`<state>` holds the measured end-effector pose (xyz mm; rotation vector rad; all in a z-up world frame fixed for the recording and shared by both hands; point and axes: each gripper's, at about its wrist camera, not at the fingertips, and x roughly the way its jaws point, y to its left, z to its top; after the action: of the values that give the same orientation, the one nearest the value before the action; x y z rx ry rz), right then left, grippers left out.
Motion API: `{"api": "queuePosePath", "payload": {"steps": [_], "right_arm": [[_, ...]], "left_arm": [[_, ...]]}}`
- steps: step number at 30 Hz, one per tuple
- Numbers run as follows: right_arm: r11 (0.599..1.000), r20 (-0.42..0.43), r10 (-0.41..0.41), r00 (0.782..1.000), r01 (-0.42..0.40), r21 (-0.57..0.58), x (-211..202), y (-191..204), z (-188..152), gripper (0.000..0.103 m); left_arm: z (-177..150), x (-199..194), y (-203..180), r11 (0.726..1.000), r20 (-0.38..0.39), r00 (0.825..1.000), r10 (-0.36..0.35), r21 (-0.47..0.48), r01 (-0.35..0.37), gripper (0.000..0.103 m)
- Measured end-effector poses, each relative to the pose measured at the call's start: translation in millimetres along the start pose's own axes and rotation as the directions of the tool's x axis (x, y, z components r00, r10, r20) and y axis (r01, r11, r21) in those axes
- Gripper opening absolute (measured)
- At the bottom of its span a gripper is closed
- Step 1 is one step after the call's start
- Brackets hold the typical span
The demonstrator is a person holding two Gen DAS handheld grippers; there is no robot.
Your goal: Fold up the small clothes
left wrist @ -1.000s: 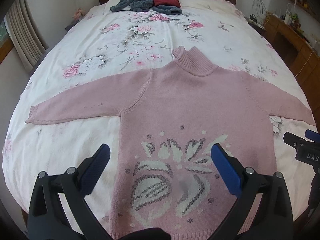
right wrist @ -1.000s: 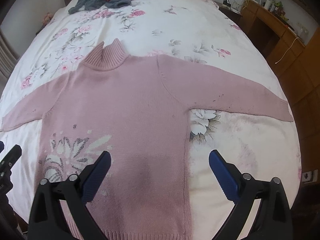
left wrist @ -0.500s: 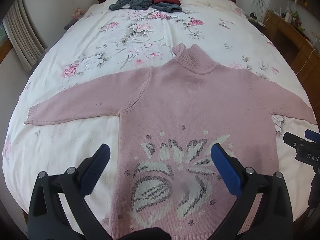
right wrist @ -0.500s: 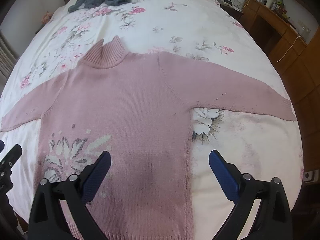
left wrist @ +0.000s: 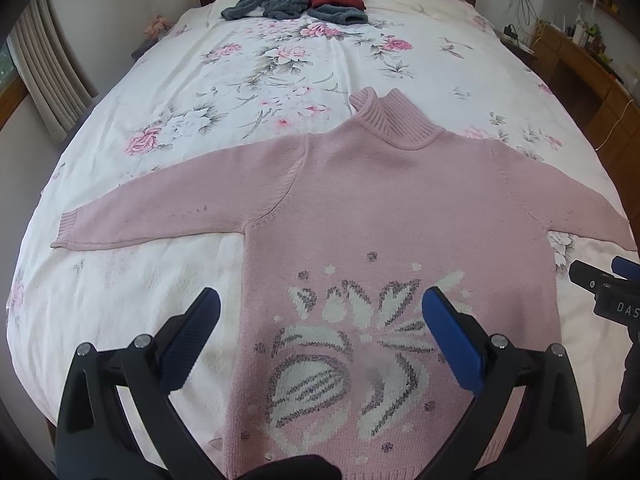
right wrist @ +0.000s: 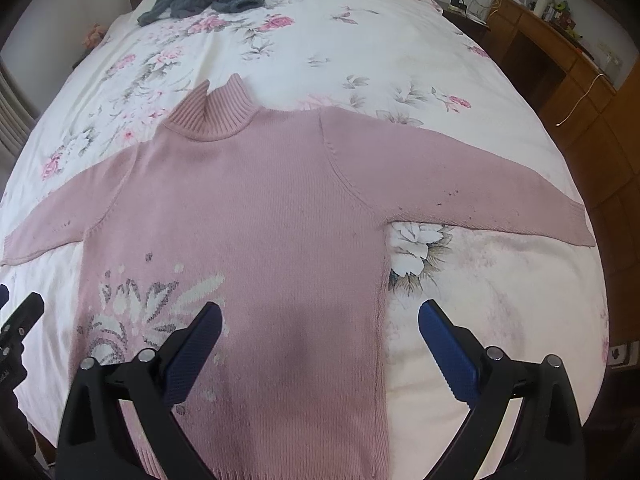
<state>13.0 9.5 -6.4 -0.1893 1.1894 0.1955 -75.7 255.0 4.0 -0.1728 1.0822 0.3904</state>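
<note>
Pink knit, a turtleneck sweater (left wrist: 400, 208), lies spread flat on the flowered bed (left wrist: 280, 60), sleeves out to both sides, directly ahead of and below both tools. The left hand-held gripper (left wrist: 320, 316) hangs over the flower pattern near the hem with its jaws spread wide and nothing between them; the right hand-held gripper (right wrist: 320, 320) is likewise wide open, over the sweater's right side seam. No fold has begun. The loose knit looks stretchy, so a pinch taking only the top layer would likely drag the front away from the back and skew the fold. A sleeve (right wrist: 460, 184) lifted too fast could bunch.
</note>
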Motion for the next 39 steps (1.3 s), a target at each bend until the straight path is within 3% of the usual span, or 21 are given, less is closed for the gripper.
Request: {"api": "queuePosePath", "payload": {"steps": [16,23,27,29,32,35,39], "right_arm": [[1.0,-0.003,0.004,1.0,-0.004,0.009,2,-6,-1,0.099],[0.998,0.032,0.035,0.999,-0.037,0.049,10,-31,-2,0.099],[0.99,0.034,0.052,0.998,-0.056,0.129,24,-87,5,0.099],[0.979,0.024,0.013,1.0,-0.017,0.203,33,-137,10,0.099],[0.939,-0.014,-0.042,0.999,0.045,0.341,50,-222,18,0.099],[0.885,-0.071,-0.067,0.995,0.092,0.456,70,-307,23,0.099],[0.829,-0.145,-0.074,0.987,0.142,0.541,98,-391,29,0.098]], "left_arm": [[1,3,-7,1.0,-0.004,1.0,-0.007,0.01,0.007,0.1],[6,12,-22,0.996,-0.012,0.996,-0.09,-0.006,0.09,0.1],[15,27,-43,0.975,-0.029,0.976,-0.217,-0.044,0.216,0.1],[19,36,-58,0.957,-0.044,0.957,-0.287,-0.048,0.285,0.1],[26,50,-85,0.951,-0.046,0.95,-0.308,-0.024,0.307,0.1],[37,58,-112,0.956,-0.032,0.956,-0.292,0.028,0.293,0.1],[55,65,-138,0.957,-0.021,0.957,-0.288,0.032,0.289,0.1]]}}
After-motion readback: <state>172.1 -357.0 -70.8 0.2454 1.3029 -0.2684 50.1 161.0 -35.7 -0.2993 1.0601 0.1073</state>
